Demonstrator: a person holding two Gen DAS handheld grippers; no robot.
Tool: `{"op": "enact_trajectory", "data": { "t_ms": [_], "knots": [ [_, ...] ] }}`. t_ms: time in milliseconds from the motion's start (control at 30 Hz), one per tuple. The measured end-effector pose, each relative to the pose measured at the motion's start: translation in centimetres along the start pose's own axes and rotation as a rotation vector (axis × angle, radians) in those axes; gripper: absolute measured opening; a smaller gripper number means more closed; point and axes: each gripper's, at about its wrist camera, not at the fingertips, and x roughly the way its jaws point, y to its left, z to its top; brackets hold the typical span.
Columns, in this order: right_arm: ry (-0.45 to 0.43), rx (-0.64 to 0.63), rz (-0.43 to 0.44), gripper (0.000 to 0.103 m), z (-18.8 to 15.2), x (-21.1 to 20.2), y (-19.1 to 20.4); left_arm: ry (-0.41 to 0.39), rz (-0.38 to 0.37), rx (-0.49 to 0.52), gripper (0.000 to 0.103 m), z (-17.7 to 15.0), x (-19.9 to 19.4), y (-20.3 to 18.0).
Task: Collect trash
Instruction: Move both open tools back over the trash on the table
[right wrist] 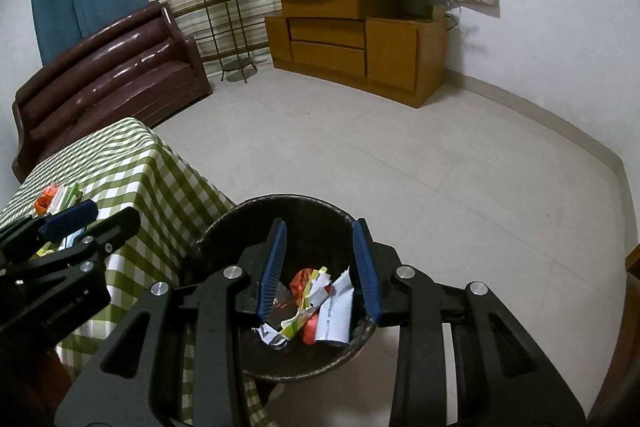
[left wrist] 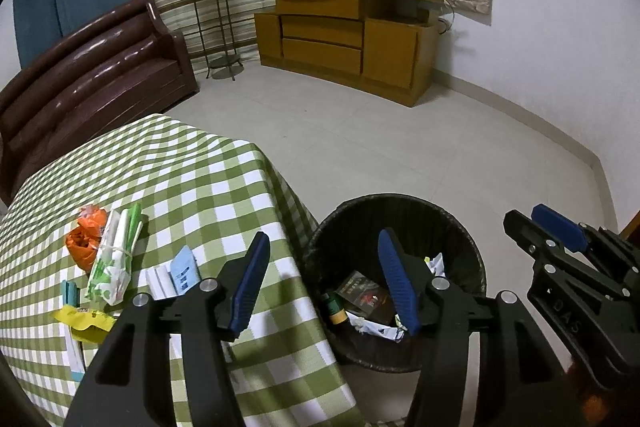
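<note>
Left wrist view: left claw (left wrist: 326,273) spread, nothing between, above edge of green-checked desk (left wrist: 208,187) and round black bin (left wrist: 472,259); wrappers (left wrist: 110,267) on desk.
Right wrist view: right claw (right wrist: 320,269) partly spread, empty, over bin (right wrist: 224,227) holding crumpled trash (right wrist: 316,303).

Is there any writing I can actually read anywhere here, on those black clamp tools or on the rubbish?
"DAS": raised letters on the black body of the right gripper, seen from the left wrist view.
White print on the left gripper body: too blurred to read.
Print on the blue packet and the yellow wrapper on the table: too small to read.
Dark packet in the bin: unreadable.
</note>
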Motion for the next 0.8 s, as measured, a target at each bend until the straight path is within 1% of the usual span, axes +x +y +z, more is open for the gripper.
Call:
{"op": "enact_trajectory", "data": {
  "t_ms": [133, 400, 600, 800],
  "knots": [
    [0.002, 0.003, 0.001, 0.036, -0.3, -0.5, 0.2, -0.004, 0.004, -0.020, 0.059, -0.3, -0.7, 0.8],
    [0.008, -0.011, 0.016, 0.037, -1.0, -1.3, 1.5, -0.004, 0.025, -0.066, 0.060, -1.2, -2.2, 3.2],
    [0.007, -0.027, 0.040, 0.037, -1.2, -2.2, 3.5, -0.008, 0.058, -0.116, 0.062, -2.3, -3.5, 5.7],
    [0.009, -0.056, 0.077, 0.037, -1.5, -3.0, 6.4, -0.010, 0.103, -0.165, 0.064, -3.7, -5.2, 8.5]
  ]
}}
